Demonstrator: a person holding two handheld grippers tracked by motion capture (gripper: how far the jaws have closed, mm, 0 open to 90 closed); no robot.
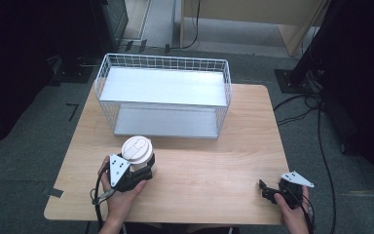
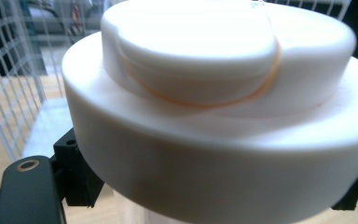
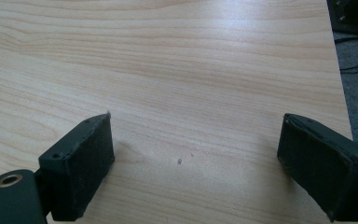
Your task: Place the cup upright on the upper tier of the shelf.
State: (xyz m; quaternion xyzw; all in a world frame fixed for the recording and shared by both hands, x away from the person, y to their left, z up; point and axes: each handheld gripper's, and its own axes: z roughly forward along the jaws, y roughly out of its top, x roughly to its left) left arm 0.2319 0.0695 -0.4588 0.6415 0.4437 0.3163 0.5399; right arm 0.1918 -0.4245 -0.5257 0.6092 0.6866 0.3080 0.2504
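Note:
A cup with a white domed lid (image 1: pixel 137 148) stands upright on the wooden table (image 1: pixel 214 161), just in front of the wire basket. My left gripper (image 1: pixel 143 171) reaches it from the near side and is shut on the cup's body below the lid. In the left gripper view the lid (image 2: pixel 214 93) looms close, with a black pad (image 2: pixel 77 179) against the cup on the left and the other at the right edge. My right gripper (image 1: pixel 269 190) rests low near the table's front right corner. Its jaws stand wide open (image 3: pixel 196 163) over bare wood, with nothing between them.
A white wire basket (image 1: pixel 163 61) with a flat shelf on top and a floor below stands at the back of the table, its open front facing me. Cables and dark stands lie on the floor to the right.

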